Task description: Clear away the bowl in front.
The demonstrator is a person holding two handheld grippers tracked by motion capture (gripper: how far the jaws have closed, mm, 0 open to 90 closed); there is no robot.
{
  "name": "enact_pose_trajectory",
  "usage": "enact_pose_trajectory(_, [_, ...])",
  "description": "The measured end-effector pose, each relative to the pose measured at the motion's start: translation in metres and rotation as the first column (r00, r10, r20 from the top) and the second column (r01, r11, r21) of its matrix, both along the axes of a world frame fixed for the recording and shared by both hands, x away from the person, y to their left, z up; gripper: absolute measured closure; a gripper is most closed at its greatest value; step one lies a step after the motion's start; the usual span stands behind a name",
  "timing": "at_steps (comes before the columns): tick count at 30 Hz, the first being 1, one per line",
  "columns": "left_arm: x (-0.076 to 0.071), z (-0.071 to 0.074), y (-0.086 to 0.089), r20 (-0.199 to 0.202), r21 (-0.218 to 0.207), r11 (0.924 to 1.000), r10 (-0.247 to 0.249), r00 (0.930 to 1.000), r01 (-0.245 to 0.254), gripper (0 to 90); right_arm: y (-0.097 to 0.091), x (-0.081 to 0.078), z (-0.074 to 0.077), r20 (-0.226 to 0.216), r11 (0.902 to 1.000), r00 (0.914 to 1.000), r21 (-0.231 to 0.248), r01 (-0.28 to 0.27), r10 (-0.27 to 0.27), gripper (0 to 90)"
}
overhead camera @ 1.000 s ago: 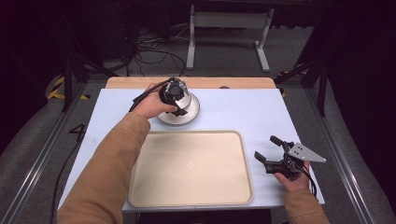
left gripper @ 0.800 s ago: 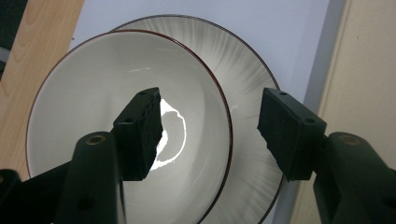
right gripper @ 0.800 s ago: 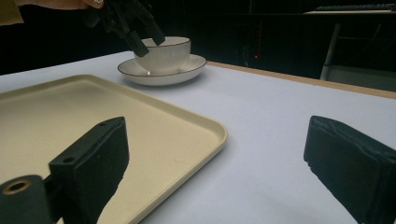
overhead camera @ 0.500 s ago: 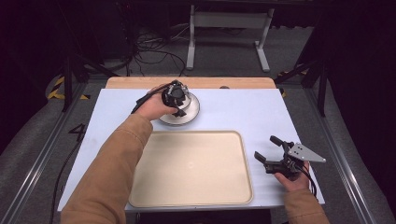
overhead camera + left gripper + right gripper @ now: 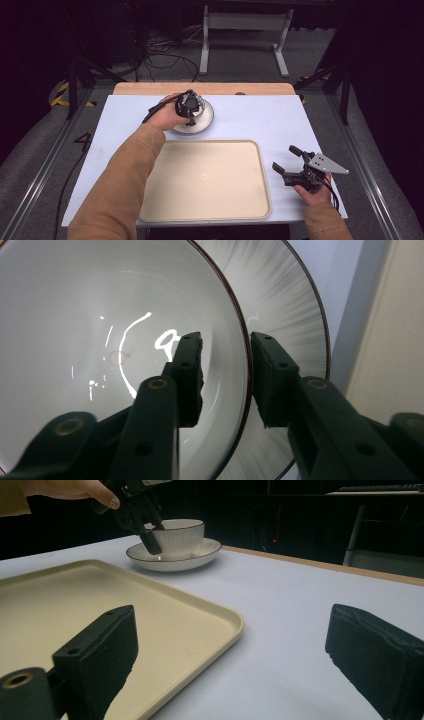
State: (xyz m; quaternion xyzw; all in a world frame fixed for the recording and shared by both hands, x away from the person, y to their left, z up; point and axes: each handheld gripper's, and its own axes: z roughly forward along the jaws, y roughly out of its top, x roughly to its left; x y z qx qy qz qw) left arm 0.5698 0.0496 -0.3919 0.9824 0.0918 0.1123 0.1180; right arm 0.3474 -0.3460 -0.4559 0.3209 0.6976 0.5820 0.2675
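Note:
A white cup (image 5: 199, 106) with a dark rim stands on a matching saucer (image 5: 206, 123) at the back of the table. My left gripper (image 5: 191, 113) points down into it. In the left gripper view its jaws (image 5: 225, 340) straddle the cup's rim, one inside the cup (image 5: 100, 340) and one outside over the saucer (image 5: 295, 315). They have just been closing, and a gap still shows at the inner pad. My right gripper (image 5: 284, 157) rests open near the table's right front, holding nothing. Its own view (image 5: 232, 615) looks across the table at the cup (image 5: 182, 537).
A large cream tray (image 5: 205, 180) lies bare at the front middle, between the two hands, its corner near the right gripper's jaws (image 5: 220, 615). The white tabletop (image 5: 260, 115) ends in a wooden strip at the back. Dark floor, cables and a stand lie beyond.
The left gripper has shifted slightly at the cup and its jaws have drawn closer around the rim. The right gripper has kept still.

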Motion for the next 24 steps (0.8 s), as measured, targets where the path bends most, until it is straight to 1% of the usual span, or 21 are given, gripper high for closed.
enact_pose_trajectory(1, [0.0, 0.0, 0.0, 0.001, 0.002, 1.0, -0.001, 1.0, 0.001, 72.2, 0.0, 0.0, 0.0, 0.001, 1.0, 1.0, 0.002, 0.002, -0.002, 7.3])
enact_pose_trajectory(2, [0.0, 0.0, 0.001, -0.004, 0.003, 1.0, -0.003, 1.0, 0.003, 74.4, 0.0, 0.0, 0.0, 0.0, 1.0, 1.0, 0.002, 0.002, -0.002, 7.3])
enact_pose_trajectory(3, [0.0, -0.001, 0.001, -0.007, -0.006, 1.0, -0.004, 1.0, 0.004, 76.2, 0.0, 0.0, 0.0, 0.0, 1.0, 1.0, 0.001, 0.001, -0.001, 7.3])
enact_pose_trajectory(5, [-0.001, -0.001, 0.001, -0.019, -0.004, 1.0, -0.005, 0.9998, 0.005, 80.6, 0.0, 0.0, 0.0, 0.0, 1.0, 1.0, 0.002, 0.001, -0.001, 7.3])
enact_pose_trajectory(6, [-0.002, -0.001, 0.0, -0.012, 0.002, 1.0, -0.008, 0.9999, 0.008, 81.6, 0.0, 0.0, 0.0, 0.0, 1.0, 1.0, 0.002, 0.003, -0.003, 7.3])
enact_pose_trajectory(9, [-0.003, 0.0, -0.002, 0.012, 0.017, 0.9996, -0.024, 0.9996, 0.024, 82.8, 0.0, 0.0, 0.0, 0.0, 1.0, 1.0, 0.003, 0.004, -0.004, 7.3])
enact_pose_trajectory(10, [-0.003, 0.0, -0.002, 0.014, 0.025, 0.9993, -0.027, 0.9995, 0.027, 83.2, 0.0, 0.0, 0.0, 0.0, 1.0, 1.0, 0.004, 0.004, -0.004, 7.3])
enact_pose_trajectory(11, [-0.004, -0.001, -0.003, 0.013, 0.012, 0.9997, -0.023, 0.9996, 0.023, 83.3, 0.0, 0.0, 0.0, -0.001, 1.0, 1.0, 0.004, 0.004, -0.004, 7.3])
enact_pose_trajectory(12, [-0.005, 0.0, -0.004, 0.02, 0.022, 0.9994, -0.026, 0.9995, 0.025, 83.6, 0.0, 0.0, 0.0, -0.002, 1.0, 1.0, 0.004, 0.004, -0.004, 7.3])
enact_pose_trajectory(13, [-0.005, 0.0, -0.005, 0.025, 0.019, 0.9995, -0.026, 0.9994, 0.026, 83.7, 0.0, 0.0, 0.0, -0.003, 1.0, 1.0, 0.005, 0.004, -0.004, 7.3])
enact_pose_trajectory(14, [-0.006, 0.001, -0.006, 0.038, 0.024, 0.9994, -0.028, 0.9989, 0.027, 83.6, 0.0, 0.0, 0.0, -0.003, 1.0, 1.0, 0.005, 0.005, -0.005, 7.3])
enact_pose_trajectory(18, [-0.007, 0.001, -0.006, 0.037, 0.014, 0.9996, -0.027, 0.9989, 0.027, 83.5, 0.0, 0.0, 0.0, -0.004, 1.0, 1.0, 0.005, 0.005, -0.005, 7.3])
enact_pose_trajectory(21, [-0.008, 0.004, -0.007, 0.036, 0.024, 0.9995, -0.021, 0.9991, 0.021, 83.2, 0.0, 0.0, 0.0, -0.004, 1.0, 1.0, 0.005, 0.005, -0.005, 7.3])
enact_pose_trajectory(22, [-0.009, 0.004, -0.008, 0.034, 0.013, 0.9997, -0.021, 0.9992, 0.021, 83.0, 0.0, 0.0, 0.0, -0.004, 1.0, 1.0, 0.005, 0.005, -0.005, 7.3])
enact_pose_trajectory(23, [-0.01, 0.006, -0.009, 0.041, 0.018, 0.9995, -0.026, 0.9988, 0.025, 82.7, 0.0, 0.0, 0.0, -0.004, 1.0, 1.0, 0.005, 0.006, -0.006, 7.3])
enact_pose_trajectory(24, [-0.011, 0.008, -0.009, 0.035, 0.01, 0.9995, -0.03, 0.9989, 0.03, 82.5, 0.0, 0.0, 0.0, -0.005, 1.0, 1.0, 0.006, 0.006, -0.006, 7.3])
